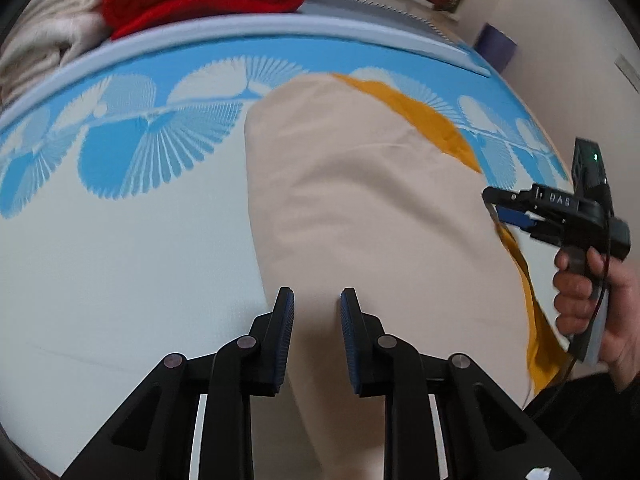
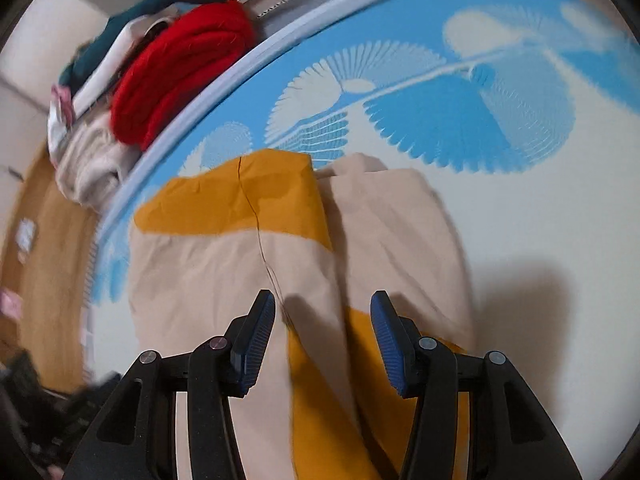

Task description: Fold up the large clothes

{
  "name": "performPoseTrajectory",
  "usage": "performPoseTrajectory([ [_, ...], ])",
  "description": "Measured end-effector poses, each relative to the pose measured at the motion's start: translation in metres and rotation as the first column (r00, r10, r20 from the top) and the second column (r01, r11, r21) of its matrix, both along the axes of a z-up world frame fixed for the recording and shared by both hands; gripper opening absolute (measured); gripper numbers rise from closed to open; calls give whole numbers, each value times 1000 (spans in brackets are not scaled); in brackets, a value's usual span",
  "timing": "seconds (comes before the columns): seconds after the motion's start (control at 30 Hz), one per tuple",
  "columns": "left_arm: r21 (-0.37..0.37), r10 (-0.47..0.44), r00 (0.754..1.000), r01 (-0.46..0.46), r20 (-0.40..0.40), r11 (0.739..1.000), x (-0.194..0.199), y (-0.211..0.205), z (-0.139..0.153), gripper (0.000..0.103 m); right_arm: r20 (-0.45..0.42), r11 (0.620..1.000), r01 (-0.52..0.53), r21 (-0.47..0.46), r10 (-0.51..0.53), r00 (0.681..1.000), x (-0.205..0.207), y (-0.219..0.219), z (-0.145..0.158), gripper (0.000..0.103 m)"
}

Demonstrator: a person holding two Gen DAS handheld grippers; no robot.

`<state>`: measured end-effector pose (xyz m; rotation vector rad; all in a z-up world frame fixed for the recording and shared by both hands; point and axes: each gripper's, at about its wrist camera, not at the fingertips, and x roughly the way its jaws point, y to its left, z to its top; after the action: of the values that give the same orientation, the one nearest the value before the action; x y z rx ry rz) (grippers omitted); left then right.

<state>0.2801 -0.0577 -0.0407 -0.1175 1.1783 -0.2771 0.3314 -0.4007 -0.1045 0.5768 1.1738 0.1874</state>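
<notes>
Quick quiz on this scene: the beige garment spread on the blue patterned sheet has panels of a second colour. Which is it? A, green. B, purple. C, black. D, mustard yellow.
D: the beige garment shows a mustard yellow panel at its far end on the blue patterned sheet, and the same colour runs along its edge in the left wrist view.

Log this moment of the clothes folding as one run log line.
stage: mid-fold | garment: beige and mustard garment partly folded on blue patterned bed cover | left gripper: open over garment | right gripper: open, holding nothing
</notes>
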Motion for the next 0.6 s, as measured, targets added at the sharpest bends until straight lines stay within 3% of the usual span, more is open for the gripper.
performPoseTrajectory([
  [0.07, -9, 8, 1000, -8, -7, 1000, 4, -4, -2, 20, -6, 1000, -19, 10, 19, 1000, 3, 4, -5, 47],
  [0.1, -4, 8, 1000, -8, -7, 1000, 6, -6, -3, 20, 19, 999, -41, 7, 40, 999, 5, 7, -2, 19],
  [0.13, -2, 6, 1000, -6, -5, 1000, 8, -9, -4, 20, 57, 999, -38, -21, 39, 998, 5, 7, 6, 2],
  [0.17, -6, 4, 1000, -4, -5, 1000, 9, -11, -4, 20, 139, 999, 4, -44, 2, 990, 2, 3, 21, 2],
  [0.23, -6, -4, 1000, 4, -20, 1000, 12, -17, -10, 21, 196, 995, 76, -62, -62, 979, -4, -10, 34, 1],
  [0.3, 1, -28, 999, 28, -37, 1000, 12, -24, -16, 30, 53, 977, 130, -171, -123, 991, -1, -22, 7, 1],
  [0.37, 33, -42, 999, 43, -33, 999, 11, -30, -18, 30, -46, 977, 140, -161, -149, 988, 0, -29, -14, 1],
  [0.47, 1, -61, 998, 61, -9, 998, 5, -30, -9, 23, -17, 974, 113, -196, -118, 993, 0, -24, -6, 3],
  [0.53, -33, -109, 994, 110, 17, 993, -3, -31, 1, 23, 18, 967, 115, -228, -114, 993, -7, -23, 7, 12],
  [0.6, -24, -164, 986, 164, 3, 986, -10, -37, 2, 25, 69, 977, 112, -182, -101, 993, -18, -27, 21, 14],
])
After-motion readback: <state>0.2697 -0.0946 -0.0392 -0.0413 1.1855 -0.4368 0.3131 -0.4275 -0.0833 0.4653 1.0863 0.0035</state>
